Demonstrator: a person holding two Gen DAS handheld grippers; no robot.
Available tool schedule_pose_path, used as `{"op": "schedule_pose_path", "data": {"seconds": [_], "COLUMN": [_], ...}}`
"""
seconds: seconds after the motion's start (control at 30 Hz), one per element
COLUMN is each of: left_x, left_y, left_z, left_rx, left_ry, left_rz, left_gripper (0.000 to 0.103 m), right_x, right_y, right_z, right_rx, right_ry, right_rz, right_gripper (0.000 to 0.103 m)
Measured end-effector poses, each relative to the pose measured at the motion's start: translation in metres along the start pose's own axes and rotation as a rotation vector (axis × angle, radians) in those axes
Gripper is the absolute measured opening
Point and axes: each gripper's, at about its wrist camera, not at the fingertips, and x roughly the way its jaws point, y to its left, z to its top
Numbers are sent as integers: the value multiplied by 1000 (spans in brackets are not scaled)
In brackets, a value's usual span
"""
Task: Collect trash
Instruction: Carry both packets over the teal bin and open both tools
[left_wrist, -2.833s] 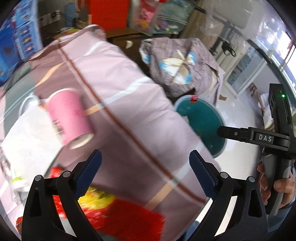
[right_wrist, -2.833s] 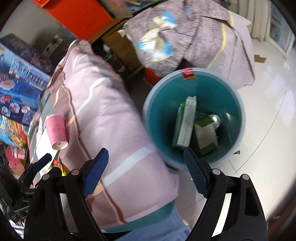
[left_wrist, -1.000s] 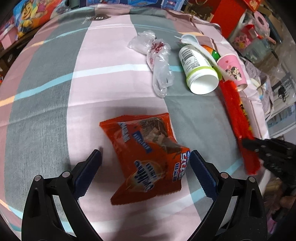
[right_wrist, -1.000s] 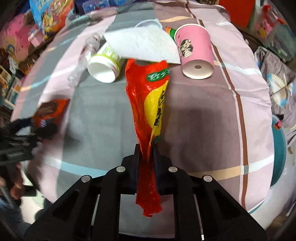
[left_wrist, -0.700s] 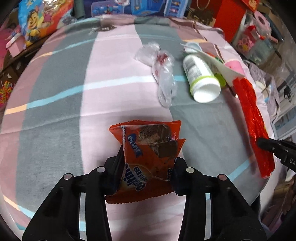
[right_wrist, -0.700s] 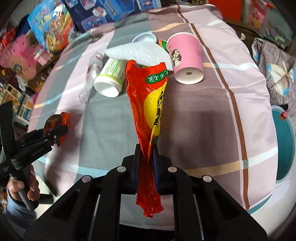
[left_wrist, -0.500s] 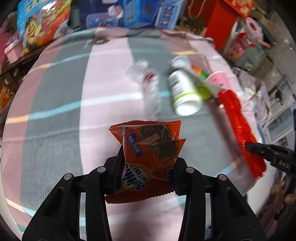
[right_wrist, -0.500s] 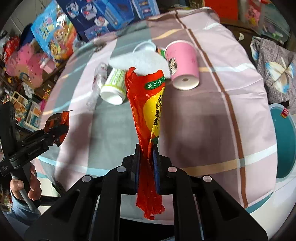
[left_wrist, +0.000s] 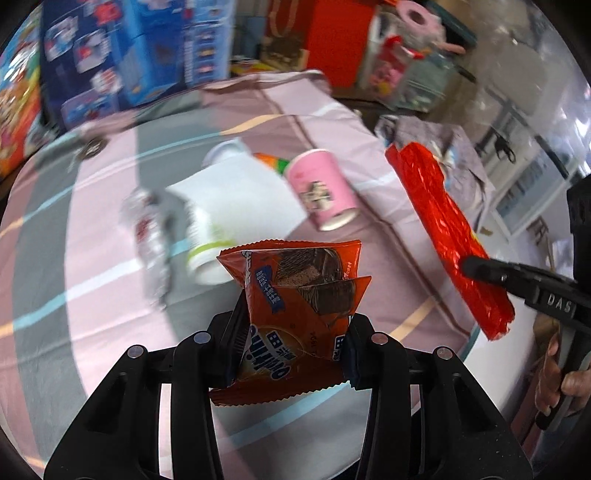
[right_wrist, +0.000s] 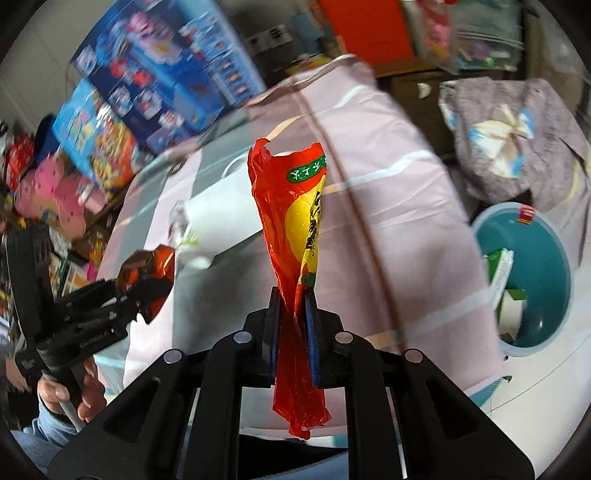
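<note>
My left gripper (left_wrist: 291, 332) is shut on an orange snack packet (left_wrist: 299, 295) and holds it above the bed. It also shows at the left of the right wrist view (right_wrist: 147, 273). My right gripper (right_wrist: 293, 314) is shut on a long red and yellow wrapper (right_wrist: 295, 221), lifted off the bed; the wrapper shows at the right of the left wrist view (left_wrist: 447, 229). On the bedspread (left_wrist: 92, 295) lie a pink paper cup (left_wrist: 321, 192), a white and green cup (left_wrist: 207, 240), a white paper sheet (left_wrist: 240, 192) and a crumpled clear bag (left_wrist: 151, 236).
A teal trash bin (right_wrist: 543, 258) with cartons inside stands on the floor right of the bed. A grey patterned cloth bundle (right_wrist: 517, 129) sits behind it. Blue toy boxes (left_wrist: 129, 55) and a red box (left_wrist: 325, 33) line the far side.
Both grippers have lifted their wrappers off the bed and swung right, toward the bin side. The left shut on the orange packet; the right stayed shut on the red wrapper.
</note>
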Motion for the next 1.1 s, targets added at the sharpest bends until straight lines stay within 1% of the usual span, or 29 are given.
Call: {"op": "schedule_pose_path", "data": {"seconds": [0.2, 0.37, 0.47, 0.57, 0.63, 0.73, 0.87, 1.0, 1.1], "left_x": [22, 46, 65, 87, 104, 123, 151, 173, 189], "left_y": [-54, -106, -147, -181, -205, -231, -261, -283, -295], "left_z": [24, 42, 52, 57, 59, 60, 63, 66, 69], "left_rx": [102, 195, 267, 310, 342, 383, 421, 448, 453], "left_ry": [28, 66, 84, 116, 142, 168, 210, 244, 271], "left_rz": [-42, -78, -115, -161, -189, -207, -222, -226, -238], "left_gripper": [43, 43, 43, 43, 43, 43, 44, 44, 46], "right_x": [-15, -26, -38, -50, -55, -55, -46, -33, -26], "right_y": [-51, -108, -144, -179, -199, -228, -255, -270, -278], "right_z": [6, 5, 0, -6, -11, -17, -22, -25, -27], "right_rx": [106, 213, 283, 341, 377, 422, 472, 513, 528], "right_ry": [-48, -82, -102, -117, -118, -97, -77, -55, -40], "right_rz": [-13, -34, -61, -108, -131, -169, -182, -174, -176], "right_gripper": [12, 12, 12, 12, 12, 12, 13, 13, 13]}}
